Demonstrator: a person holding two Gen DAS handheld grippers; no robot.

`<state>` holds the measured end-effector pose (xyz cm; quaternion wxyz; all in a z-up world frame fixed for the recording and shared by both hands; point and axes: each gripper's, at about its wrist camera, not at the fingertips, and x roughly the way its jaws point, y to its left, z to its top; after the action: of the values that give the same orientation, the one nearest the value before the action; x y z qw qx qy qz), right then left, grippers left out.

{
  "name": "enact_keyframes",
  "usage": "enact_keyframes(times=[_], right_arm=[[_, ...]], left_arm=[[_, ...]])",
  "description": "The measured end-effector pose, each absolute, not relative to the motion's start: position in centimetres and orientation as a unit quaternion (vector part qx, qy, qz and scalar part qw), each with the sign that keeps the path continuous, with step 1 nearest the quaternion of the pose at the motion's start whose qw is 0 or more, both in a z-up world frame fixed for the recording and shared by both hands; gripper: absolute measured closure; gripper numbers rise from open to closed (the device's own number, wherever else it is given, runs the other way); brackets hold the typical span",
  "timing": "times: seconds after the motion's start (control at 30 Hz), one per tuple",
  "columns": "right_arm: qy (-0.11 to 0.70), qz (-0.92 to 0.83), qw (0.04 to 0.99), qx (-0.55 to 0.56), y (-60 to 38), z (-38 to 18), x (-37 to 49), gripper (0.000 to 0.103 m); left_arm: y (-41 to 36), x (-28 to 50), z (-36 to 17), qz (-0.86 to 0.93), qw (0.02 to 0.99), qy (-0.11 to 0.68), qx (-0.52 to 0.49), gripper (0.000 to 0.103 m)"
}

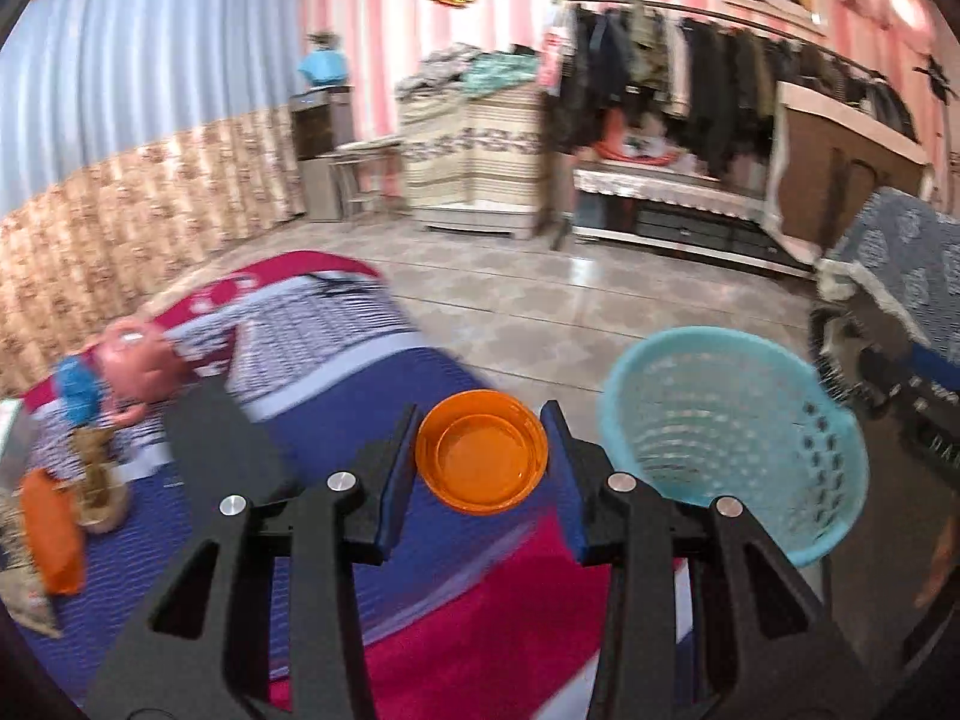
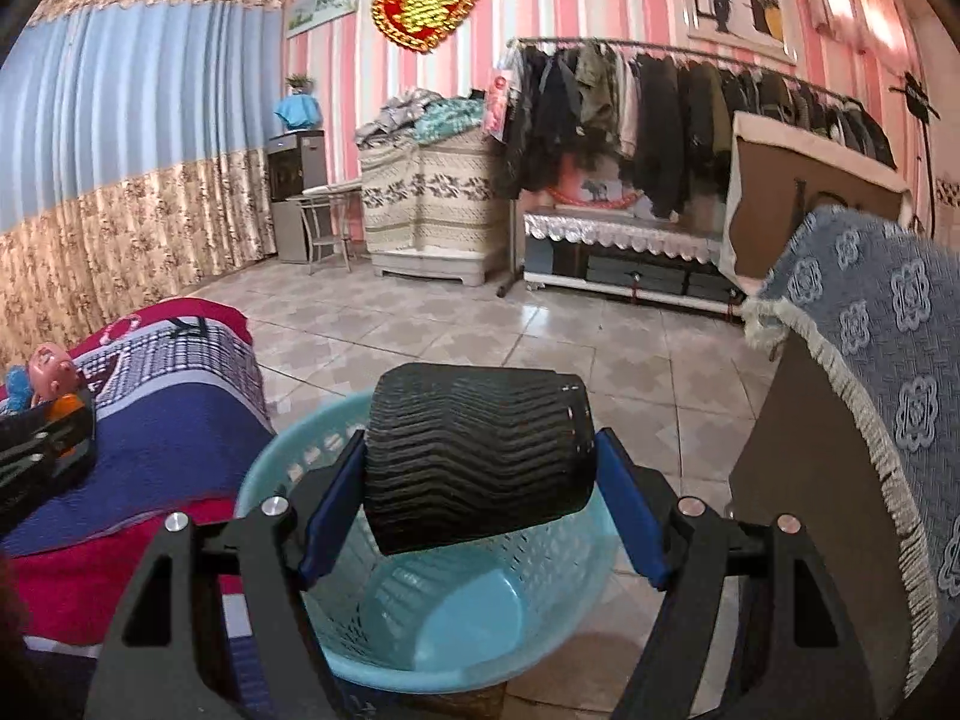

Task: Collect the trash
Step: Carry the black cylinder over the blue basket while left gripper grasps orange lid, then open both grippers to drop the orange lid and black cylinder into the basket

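Observation:
My left gripper (image 1: 483, 456) is shut on an orange plastic bowl (image 1: 482, 461) and holds it above the bed's striped blanket (image 1: 336, 348). A light blue plastic basket (image 1: 732, 438) stands just to its right. My right gripper (image 2: 480, 468) is shut on a black ribbed cup (image 2: 474, 456) lying sideways, held directly over the same blue basket (image 2: 456, 618), whose inside looks empty. The left gripper shows at the left edge of the right wrist view (image 2: 42, 450).
A pink doll (image 1: 135, 366), an orange pouch (image 1: 54, 534) and a small brown figure (image 1: 96, 474) lie on the bed at left. A chair with a blue patterned cover (image 2: 870, 372) stands at right. A clothes rack (image 2: 660, 120), cabinets and tiled floor (image 2: 480, 324) lie beyond.

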<state>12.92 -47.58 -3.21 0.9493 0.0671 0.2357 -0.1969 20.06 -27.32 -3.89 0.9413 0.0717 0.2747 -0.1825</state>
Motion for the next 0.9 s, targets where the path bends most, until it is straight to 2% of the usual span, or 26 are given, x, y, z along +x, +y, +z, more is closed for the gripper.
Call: enact_keyframes(times=[0.27, 0.57, 0.6, 0.63, 0.67, 0.73, 0.9], right_arm=[[0.249, -0.213, 0.942, 0.078, -49.2, -4.8, 12.8, 0.030], [0.259, -0.234, 0.932, 0.095, -50.5, -5.7, 12.5, 0.030], [0.259, -0.235, 0.932, 0.095, -50.4, -5.7, 12.7, 0.030], [0.260, -0.234, 0.932, 0.094, -50.4, -5.7, 12.7, 0.030], [0.260, -0.234, 0.932, 0.093, -50.4, -5.7, 12.7, 0.030], [0.263, -0.231, 0.933, 0.088, -50.1, -5.6, 12.9, 0.030], [0.271, -0.221, 0.933, 0.077, -49.2, -5.7, 14.0, 0.030]], left_arm=[[-34.7, 22.5, -6.3, -0.245, 0.921, 0.287, 0.098, 0.064], [-38.3, 24.6, -8.5, -0.274, 0.899, 0.317, 0.126, 0.064], [-38.3, 24.8, -8.4, -0.276, 0.898, 0.320, 0.124, 0.061], [-38.3, 25.0, -8.3, -0.276, 0.898, 0.320, 0.121, 0.050], [-37.9, 25.0, -8.0, -0.273, 0.902, 0.314, 0.116, 0.045], [-37.0, 25.0, -7.5, -0.262, 0.911, 0.298, 0.110, 0.025], [-34.2, 25.3, -6.5, -0.230, 0.924, 0.284, 0.110, 0.015]])
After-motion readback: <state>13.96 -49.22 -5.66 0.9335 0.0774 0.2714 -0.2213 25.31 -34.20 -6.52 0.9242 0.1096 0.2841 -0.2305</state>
